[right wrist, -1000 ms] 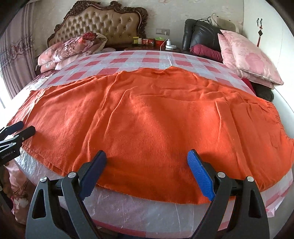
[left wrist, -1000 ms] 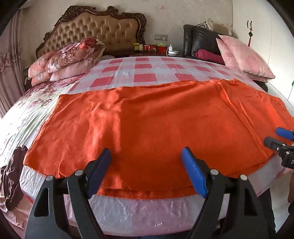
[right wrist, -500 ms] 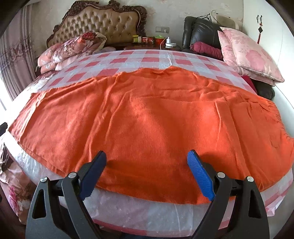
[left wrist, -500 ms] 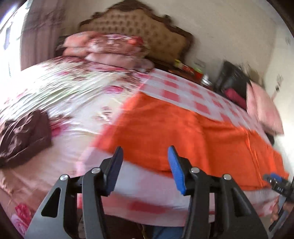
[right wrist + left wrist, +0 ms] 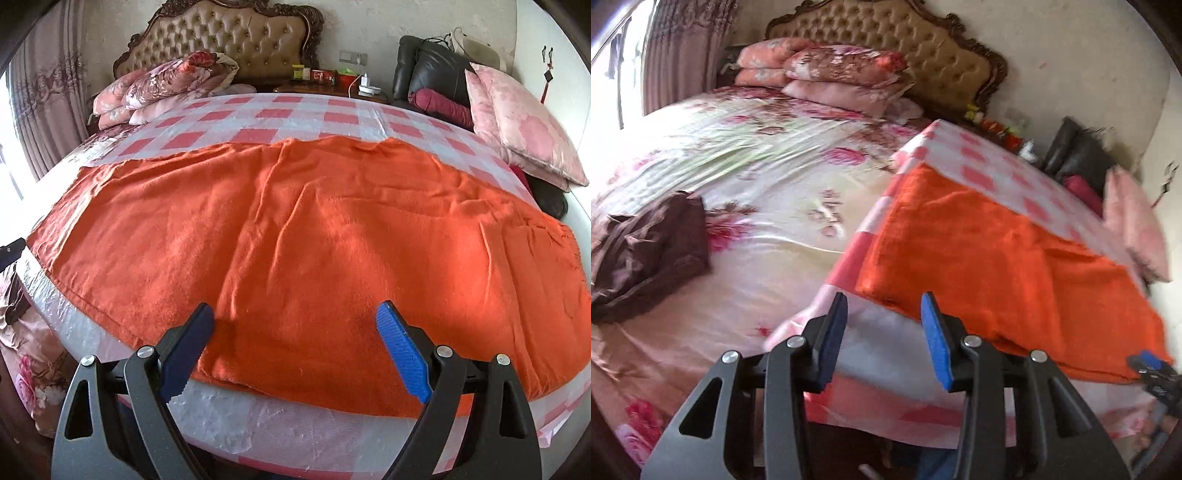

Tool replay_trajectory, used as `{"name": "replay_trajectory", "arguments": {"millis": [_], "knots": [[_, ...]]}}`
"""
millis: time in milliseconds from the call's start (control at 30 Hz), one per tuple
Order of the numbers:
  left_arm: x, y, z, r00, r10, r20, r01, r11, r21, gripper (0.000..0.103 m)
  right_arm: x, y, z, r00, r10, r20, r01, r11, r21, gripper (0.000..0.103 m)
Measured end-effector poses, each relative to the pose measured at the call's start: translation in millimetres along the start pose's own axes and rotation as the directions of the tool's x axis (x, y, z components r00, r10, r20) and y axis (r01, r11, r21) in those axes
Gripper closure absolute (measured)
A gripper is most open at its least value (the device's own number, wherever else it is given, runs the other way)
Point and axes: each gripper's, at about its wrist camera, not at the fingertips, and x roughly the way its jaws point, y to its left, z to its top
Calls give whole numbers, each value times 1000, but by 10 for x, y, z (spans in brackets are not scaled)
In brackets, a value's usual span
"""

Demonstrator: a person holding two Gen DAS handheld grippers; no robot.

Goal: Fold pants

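Note:
The orange pants (image 5: 997,251) (image 5: 314,229) lie spread flat across a pink checked cloth (image 5: 990,177) (image 5: 280,114) on the bed. My left gripper (image 5: 882,306) hovers at the pants' near left corner. Its jaws are closing, with only the cloth's bare edge showing between the blue pads and no fabric caught. My right gripper (image 5: 295,310) stands open wide just over the pants' near hem, towards the middle, holding nothing. It also shows as a small blue tip, my right gripper (image 5: 1148,363), at the far right of the left wrist view.
A crumpled brown garment (image 5: 650,243) lies on the floral bedspread (image 5: 757,177) to the left. Folded floral quilts (image 5: 831,74) (image 5: 162,85) sit by the tufted headboard (image 5: 229,40). Pink cushions (image 5: 517,122) and a black chair (image 5: 428,70) stand at the right.
The left gripper has swung left along the bed edge to the pants' left corner, rolled, and its jaws have narrowed. The right gripper has stayed put, still wide.

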Motion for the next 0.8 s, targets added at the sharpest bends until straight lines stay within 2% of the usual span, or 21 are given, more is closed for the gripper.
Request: {"name": "replay_trajectory", "arguments": {"millis": [167, 267, 300, 467, 567, 667, 700, 733, 767, 800], "knots": [[115, -31, 110, 1000, 0, -19, 0, 999, 33, 64, 1, 6, -8, 1000, -2, 3, 2, 1000, -6, 17], [176, -108, 146, 999, 22, -39, -18, 995, 100, 72, 1, 9, -11, 1000, 0, 3, 0, 1000, -5, 17], [185, -120, 158, 998, 31, -46, -25, 993, 115, 78, 1, 16, -11, 1000, -2, 4, 2, 1000, -6, 17], [203, -57, 214, 995, -40, -90, 51, 992, 116, 85, 17, 19, 38, 1000, -3, -5, 3, 1000, -1, 17], [200, 8, 223, 992, -72, -100, 83, 991, 104, 86, 23, 119, 293, 999, 43, 2, -43, 999, -7, 17], [199, 72, 232, 991, -92, -101, 101, 991, 88, 86, 150, 457, 698, 998, 67, -8, -67, 994, -90, 17], [199, 88, 232, 990, -96, -101, 105, 991, 86, 86, 215, 579, 815, 996, 91, -20, -93, 989, -114, 20], [197, 93, 232, 990, -98, -101, 107, 990, 87, 86, 308, 721, 950, 993, 115, -37, -119, 983, -140, 29], [197, 96, 237, 990, -99, -101, 109, 990, 90, 86, 403, 856, 1054, 991, 118, -56, -126, 979, -162, 36], [195, 99, 241, 990, -98, -100, 108, 990, 96, 87, 547, 1031, 1175, 990, 112, -85, -126, 974, -190, 38]]}}
